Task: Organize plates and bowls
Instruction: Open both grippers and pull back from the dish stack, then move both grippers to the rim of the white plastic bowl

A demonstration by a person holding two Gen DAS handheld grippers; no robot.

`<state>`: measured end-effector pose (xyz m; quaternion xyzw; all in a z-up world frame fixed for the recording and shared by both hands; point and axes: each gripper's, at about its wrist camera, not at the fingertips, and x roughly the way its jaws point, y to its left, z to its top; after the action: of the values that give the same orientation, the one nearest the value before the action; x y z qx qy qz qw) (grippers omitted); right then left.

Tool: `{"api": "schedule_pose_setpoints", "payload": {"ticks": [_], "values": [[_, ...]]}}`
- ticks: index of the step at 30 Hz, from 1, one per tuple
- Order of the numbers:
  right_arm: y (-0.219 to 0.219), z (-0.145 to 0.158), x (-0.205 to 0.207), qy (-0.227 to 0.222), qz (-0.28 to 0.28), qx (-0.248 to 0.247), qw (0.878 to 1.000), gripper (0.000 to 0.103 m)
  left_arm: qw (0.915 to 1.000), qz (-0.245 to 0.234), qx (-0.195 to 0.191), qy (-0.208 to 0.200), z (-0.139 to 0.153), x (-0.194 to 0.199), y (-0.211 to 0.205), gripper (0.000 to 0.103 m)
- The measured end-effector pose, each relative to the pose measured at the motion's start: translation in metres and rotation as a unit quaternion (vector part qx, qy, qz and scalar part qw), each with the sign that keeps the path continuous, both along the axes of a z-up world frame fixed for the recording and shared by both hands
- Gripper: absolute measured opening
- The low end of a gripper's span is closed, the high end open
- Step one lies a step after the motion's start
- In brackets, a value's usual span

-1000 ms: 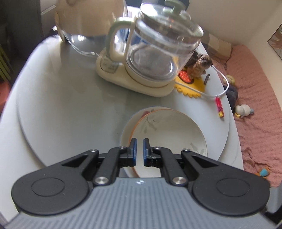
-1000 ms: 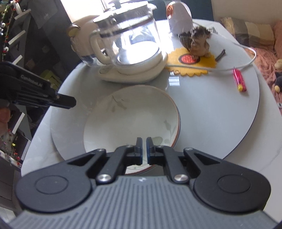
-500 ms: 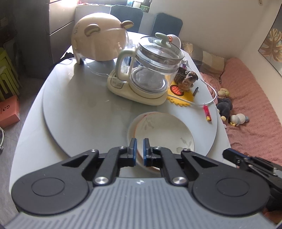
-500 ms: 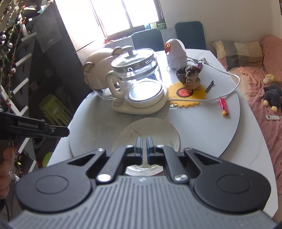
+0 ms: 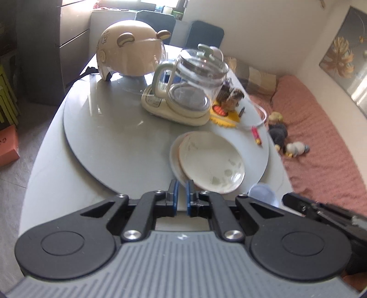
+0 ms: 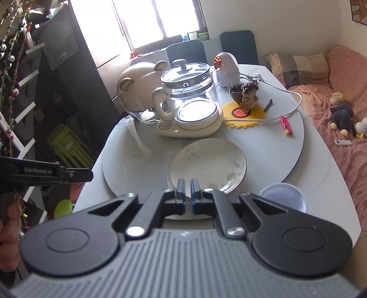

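The counter [image 6: 321, 165] is now seen from farther back than a moment ago, so the stacking looks done. Two plates [image 6: 207, 166] are stacked mid-frame. One bowl [image 6: 284, 198] is seen lower right. Both the left claw [image 5: 180, 194] and right claw [image 6: 187, 194] are nearly together, holding nothing.

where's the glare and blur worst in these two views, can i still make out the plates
Right wrist view: the window is blown out white, glare on the glass kettle's round base, yet the stacked white leaf-patterned plates read clearly. Left wrist view: softer overall, the pale blue bowl is blurred, the plates slightly washed out; fisheye bends the edges.
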<state>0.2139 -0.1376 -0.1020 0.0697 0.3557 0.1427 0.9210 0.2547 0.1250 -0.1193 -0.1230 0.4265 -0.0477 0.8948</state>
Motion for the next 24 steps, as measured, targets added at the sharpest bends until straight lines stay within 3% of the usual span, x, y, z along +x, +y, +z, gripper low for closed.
{"api": "schedule_pose_setpoints", "payload": {"ticks": [5,12,24], "values": [[0.015,0.002,-0.026,0.000,-0.016,-0.007,1.000,0.007,0.9996,-0.026,0.011,-0.003,0.000,-0.022,0.006,0.006],[0.026,0.005,-0.055,0.006,-0.036,-0.008,0.999,0.007,0.9994,-0.030,-0.014,0.002,0.007,-0.041,0.012,0.006],[0.016,0.011,-0.041,-0.002,-0.036,0.009,0.999,0.009,0.9992,-0.022,-0.034,0.002,0.011,-0.030,-0.008,0.007]]}}
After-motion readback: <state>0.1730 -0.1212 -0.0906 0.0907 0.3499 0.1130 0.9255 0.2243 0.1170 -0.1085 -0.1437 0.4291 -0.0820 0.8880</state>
